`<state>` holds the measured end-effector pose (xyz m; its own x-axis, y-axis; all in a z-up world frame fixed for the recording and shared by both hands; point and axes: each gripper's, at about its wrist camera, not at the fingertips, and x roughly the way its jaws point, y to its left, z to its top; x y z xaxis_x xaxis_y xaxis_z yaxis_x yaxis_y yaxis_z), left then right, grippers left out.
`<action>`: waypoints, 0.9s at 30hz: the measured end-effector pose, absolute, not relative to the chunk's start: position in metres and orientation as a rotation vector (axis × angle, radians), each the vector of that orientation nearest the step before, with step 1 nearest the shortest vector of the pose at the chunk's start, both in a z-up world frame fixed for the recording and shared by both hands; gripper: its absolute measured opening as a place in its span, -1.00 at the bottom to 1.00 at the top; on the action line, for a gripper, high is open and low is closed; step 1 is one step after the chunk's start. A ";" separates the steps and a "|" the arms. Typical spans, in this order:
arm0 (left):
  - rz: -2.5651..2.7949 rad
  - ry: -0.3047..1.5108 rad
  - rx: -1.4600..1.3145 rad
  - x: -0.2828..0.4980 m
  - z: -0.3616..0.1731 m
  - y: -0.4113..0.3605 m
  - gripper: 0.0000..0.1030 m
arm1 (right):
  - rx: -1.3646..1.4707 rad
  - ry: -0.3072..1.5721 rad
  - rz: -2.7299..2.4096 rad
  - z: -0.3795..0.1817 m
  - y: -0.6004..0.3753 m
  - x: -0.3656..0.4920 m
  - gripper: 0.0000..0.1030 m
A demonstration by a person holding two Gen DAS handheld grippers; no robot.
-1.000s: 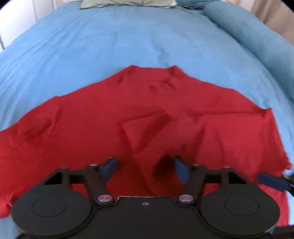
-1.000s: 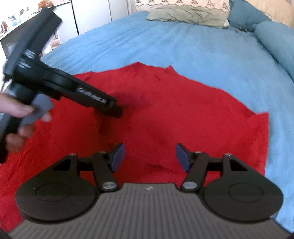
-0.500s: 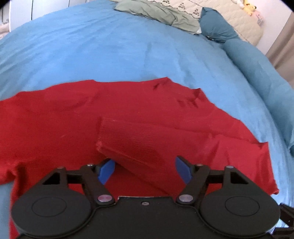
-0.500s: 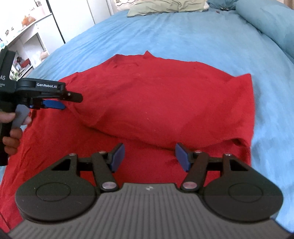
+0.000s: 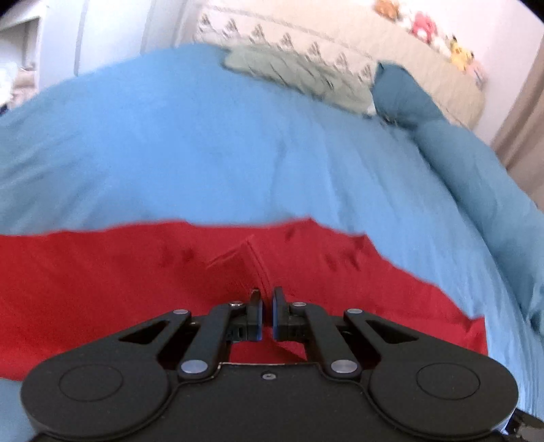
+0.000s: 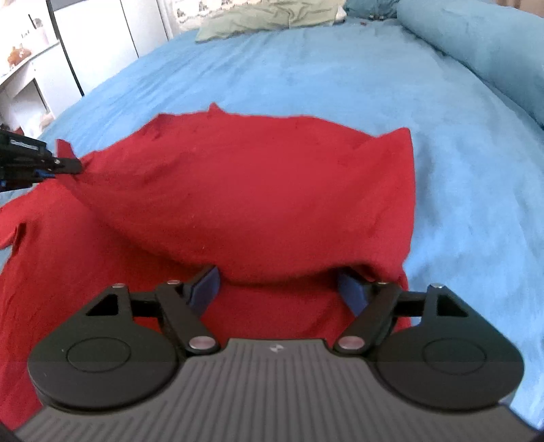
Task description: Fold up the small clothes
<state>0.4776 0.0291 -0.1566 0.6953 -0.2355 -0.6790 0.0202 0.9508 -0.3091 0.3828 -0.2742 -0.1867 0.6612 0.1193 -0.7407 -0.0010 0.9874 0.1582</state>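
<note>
A red shirt (image 6: 244,190) lies on the blue bed cover, with one part folded over the rest. In the left wrist view the red shirt (image 5: 102,278) fills the lower half. My left gripper (image 5: 266,306) is shut on a raised edge of the shirt. It also shows at the left edge of the right wrist view (image 6: 73,166), pinching and lifting a corner of the folded layer. My right gripper (image 6: 278,289) is open, its fingers low at the near edge of the folded layer, the right fingertip tucked partly under the cloth.
The blue bed cover (image 6: 340,74) spreads all around the shirt. A green pillow (image 6: 265,17) and a teal bolster (image 6: 476,44) lie at the far end. White cupboards (image 6: 102,44) stand to the left of the bed.
My left gripper has closed on the shirt edge and lifted it. My right gripper has moved forward and down to the folded layer's near edge and stays open.
</note>
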 end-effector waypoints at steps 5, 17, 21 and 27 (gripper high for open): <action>-0.019 0.718 -0.291 0.459 -0.163 0.050 -0.91 | 0.177 0.820 -0.018 -0.187 -0.279 0.381 0.79; 0.182 0.834 -0.293 0.426 -0.191 0.101 -0.70 | 0.201 0.865 -0.137 -0.190 -0.324 0.360 0.87; 0.175 0.821 -0.243 0.409 -0.166 0.102 -0.11 | 0.165 0.830 -0.087 -0.166 -0.318 0.355 0.87; -0.074 0.758 -0.129 0.432 -0.152 0.051 0.69 | 0.170 0.774 0.066 -0.152 -0.283 0.383 0.88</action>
